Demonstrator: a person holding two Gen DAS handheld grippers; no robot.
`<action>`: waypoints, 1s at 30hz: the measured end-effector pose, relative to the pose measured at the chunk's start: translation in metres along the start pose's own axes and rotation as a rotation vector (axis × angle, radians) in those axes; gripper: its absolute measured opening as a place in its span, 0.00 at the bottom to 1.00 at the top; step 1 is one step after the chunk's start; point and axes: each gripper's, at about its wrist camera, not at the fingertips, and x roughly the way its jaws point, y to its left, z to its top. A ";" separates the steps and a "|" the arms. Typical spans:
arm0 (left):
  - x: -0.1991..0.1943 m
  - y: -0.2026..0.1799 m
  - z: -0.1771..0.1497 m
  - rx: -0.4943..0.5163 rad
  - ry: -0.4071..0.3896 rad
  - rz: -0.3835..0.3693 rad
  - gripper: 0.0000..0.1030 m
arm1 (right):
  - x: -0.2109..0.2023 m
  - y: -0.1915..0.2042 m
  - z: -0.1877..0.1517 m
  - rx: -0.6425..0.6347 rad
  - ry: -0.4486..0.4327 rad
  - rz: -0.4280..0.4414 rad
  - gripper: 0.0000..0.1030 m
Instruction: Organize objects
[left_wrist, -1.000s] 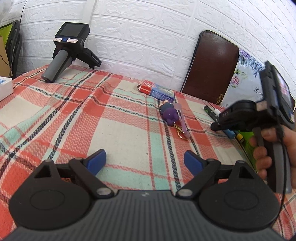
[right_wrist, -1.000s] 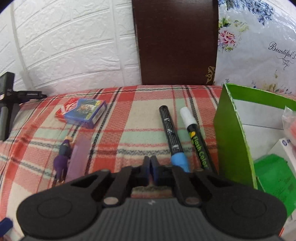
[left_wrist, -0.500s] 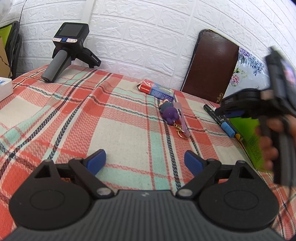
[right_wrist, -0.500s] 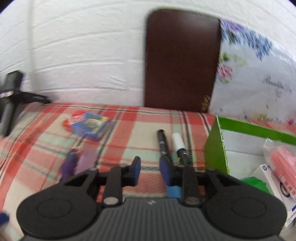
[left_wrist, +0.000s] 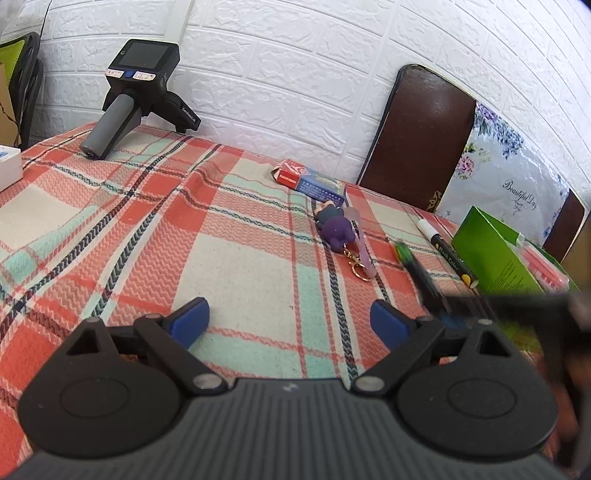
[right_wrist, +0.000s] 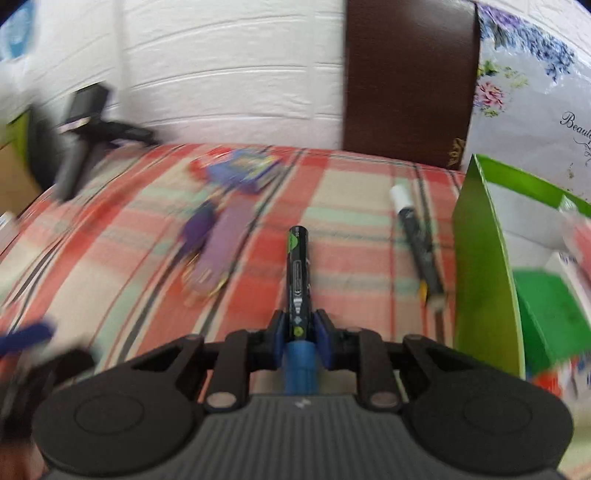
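Observation:
My right gripper (right_wrist: 298, 332) is shut on a black marker with a blue cap (right_wrist: 297, 273), held lifted and pointing forward; the marker also shows blurred in the left wrist view (left_wrist: 417, 273). A second black marker with a white cap (right_wrist: 415, 243) lies on the plaid cloth beside the green box (right_wrist: 484, 266); it shows in the left wrist view too (left_wrist: 445, 253). A purple keychain figure with a strap (left_wrist: 338, 230) and a small blue and red card box (left_wrist: 310, 181) lie further back. My left gripper (left_wrist: 290, 319) is open and empty above the cloth.
The green box (left_wrist: 495, 258) at the right holds packets. A spare handheld gripper (left_wrist: 129, 99) lies at the back left by the white brick wall. A brown board (left_wrist: 417, 136) and a floral bag lean against the wall. A white box (left_wrist: 9, 166) sits at the far left.
My right gripper opened, closed on the blue-capped marker and lifted it off the cloth. It dropped low at the right in the left wrist view. My left gripper stayed still.

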 end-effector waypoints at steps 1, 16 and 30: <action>0.000 0.000 0.000 0.003 0.001 0.000 0.93 | -0.013 0.002 -0.013 -0.022 -0.006 0.024 0.18; 0.011 -0.072 0.009 -0.113 0.378 -0.169 0.80 | -0.080 -0.009 -0.089 -0.073 -0.092 0.161 0.21; 0.003 -0.171 0.056 0.083 0.247 -0.253 0.28 | -0.130 -0.046 -0.074 -0.034 -0.419 0.101 0.19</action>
